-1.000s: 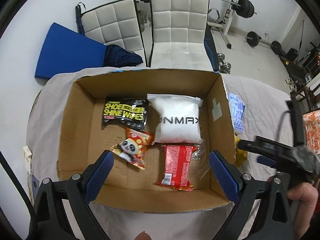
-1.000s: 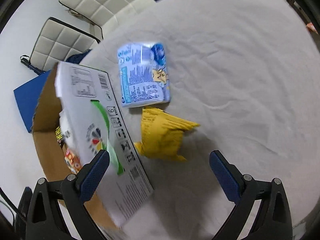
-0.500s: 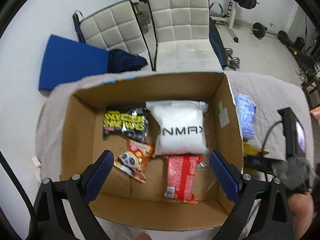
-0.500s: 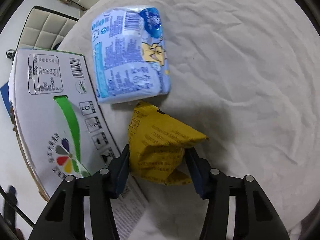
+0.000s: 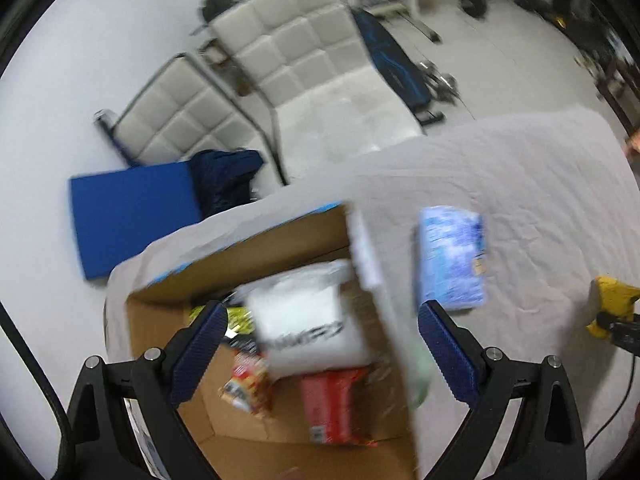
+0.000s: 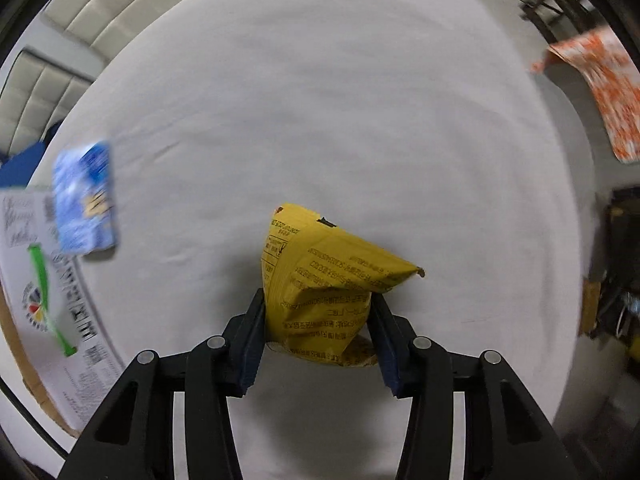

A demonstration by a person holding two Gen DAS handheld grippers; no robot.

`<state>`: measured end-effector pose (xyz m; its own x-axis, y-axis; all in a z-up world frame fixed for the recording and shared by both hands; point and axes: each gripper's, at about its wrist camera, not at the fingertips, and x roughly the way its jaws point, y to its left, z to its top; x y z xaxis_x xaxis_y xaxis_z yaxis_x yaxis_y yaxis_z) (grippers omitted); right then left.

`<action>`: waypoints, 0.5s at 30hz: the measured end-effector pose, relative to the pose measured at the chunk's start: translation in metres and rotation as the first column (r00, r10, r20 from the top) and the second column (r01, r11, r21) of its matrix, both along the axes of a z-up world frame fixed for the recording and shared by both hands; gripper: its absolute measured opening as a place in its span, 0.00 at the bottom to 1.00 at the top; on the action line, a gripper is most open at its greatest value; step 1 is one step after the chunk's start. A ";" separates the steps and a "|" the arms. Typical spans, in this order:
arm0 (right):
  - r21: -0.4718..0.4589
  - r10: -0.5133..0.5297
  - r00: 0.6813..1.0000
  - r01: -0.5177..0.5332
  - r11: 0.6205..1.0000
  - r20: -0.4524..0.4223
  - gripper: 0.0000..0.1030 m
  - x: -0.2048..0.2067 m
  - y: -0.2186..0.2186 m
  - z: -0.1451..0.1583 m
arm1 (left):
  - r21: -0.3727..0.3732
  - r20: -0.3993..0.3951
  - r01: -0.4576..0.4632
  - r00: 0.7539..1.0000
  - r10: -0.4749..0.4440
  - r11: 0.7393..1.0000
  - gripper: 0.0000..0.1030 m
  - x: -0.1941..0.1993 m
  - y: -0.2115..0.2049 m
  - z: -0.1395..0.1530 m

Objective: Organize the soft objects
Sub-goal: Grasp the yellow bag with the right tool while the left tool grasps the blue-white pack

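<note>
Right tongs (image 6: 318, 330) pinching yellow packet (image 6: 320, 284) over bare cloth (image 6: 340, 120); left tongs (image 5: 318, 350) spread above box (image 5: 168, 320).

Motion blur is smearing the left wrist view: print on the white pouch (image 5: 308, 324) and the snack packets (image 5: 248, 384) inside the cardboard box (image 5: 168, 332) is reading as illegible. The box's near wall is running off the bottom edge. The blue pack (image 6: 86, 200) is blurring too. Fingers are covering the yellow bag (image 6: 320, 292) at both sides.
</note>
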<state>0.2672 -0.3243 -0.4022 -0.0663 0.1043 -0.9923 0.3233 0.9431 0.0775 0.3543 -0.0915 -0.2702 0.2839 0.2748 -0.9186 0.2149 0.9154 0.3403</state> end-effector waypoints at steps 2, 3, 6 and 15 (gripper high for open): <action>-0.007 -0.037 0.999 0.037 0.999 -0.005 0.49 -0.008 -0.025 -0.001 | 0.007 -0.055 0.041 0.998 -0.040 0.999 0.95 0.019 -0.021 -0.014; -0.007 -0.054 0.999 0.054 0.999 -0.008 0.49 -0.012 -0.038 -0.001 | 0.002 -0.085 0.054 0.995 -0.053 0.999 0.95 0.028 -0.029 -0.021; -0.008 -0.079 0.997 0.079 0.997 -0.011 0.49 -0.020 -0.059 -0.004 | -0.010 -0.173 0.075 0.982 -0.076 0.997 0.95 0.053 -0.055 -0.049; 0.044 -0.082 0.996 0.083 0.996 -0.021 0.49 -0.019 -0.092 -0.007 | 0.008 -0.394 0.057 0.918 -0.049 0.998 0.95 0.079 -0.088 -0.135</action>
